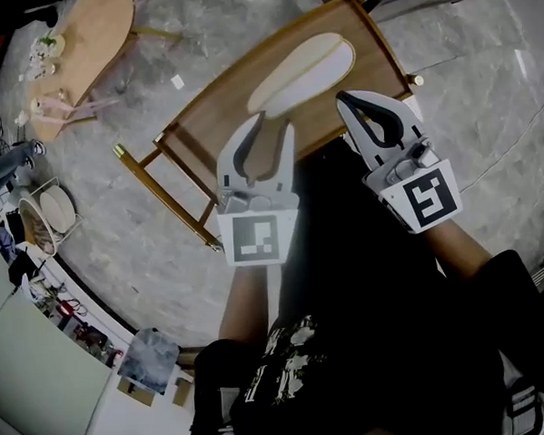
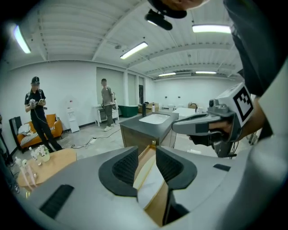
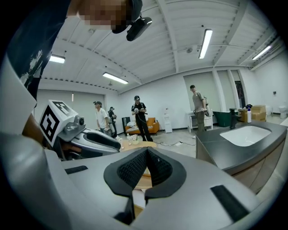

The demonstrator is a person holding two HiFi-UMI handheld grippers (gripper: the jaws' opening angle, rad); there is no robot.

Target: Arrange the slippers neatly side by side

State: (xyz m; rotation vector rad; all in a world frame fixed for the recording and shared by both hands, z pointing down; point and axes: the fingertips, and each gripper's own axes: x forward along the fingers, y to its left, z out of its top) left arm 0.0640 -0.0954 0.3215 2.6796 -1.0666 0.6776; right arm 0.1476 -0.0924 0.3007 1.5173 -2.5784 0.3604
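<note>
Two pale slippers lie side by side on a wooden stand (image 1: 203, 111): a cream one (image 1: 291, 64) and a whiter one (image 1: 326, 75). My left gripper (image 1: 269, 128) hovers over the stand's near edge, just short of the slippers' ends. Its jaws are open with nothing pinched; through the gap in the left gripper view (image 2: 146, 157) I see the white slipper (image 2: 150, 186) and the wooden edge below. My right gripper (image 1: 348, 99) sits beside the whiter slipper's near end, jaws shut and empty, pads meeting in the right gripper view (image 3: 146, 157).
A round wooden table (image 1: 85, 35) with small items stands at the far left on the stone floor. A wire rack (image 1: 44, 210) is at the left edge. A grey counter with a sink (image 2: 155, 120) and several people stand further off.
</note>
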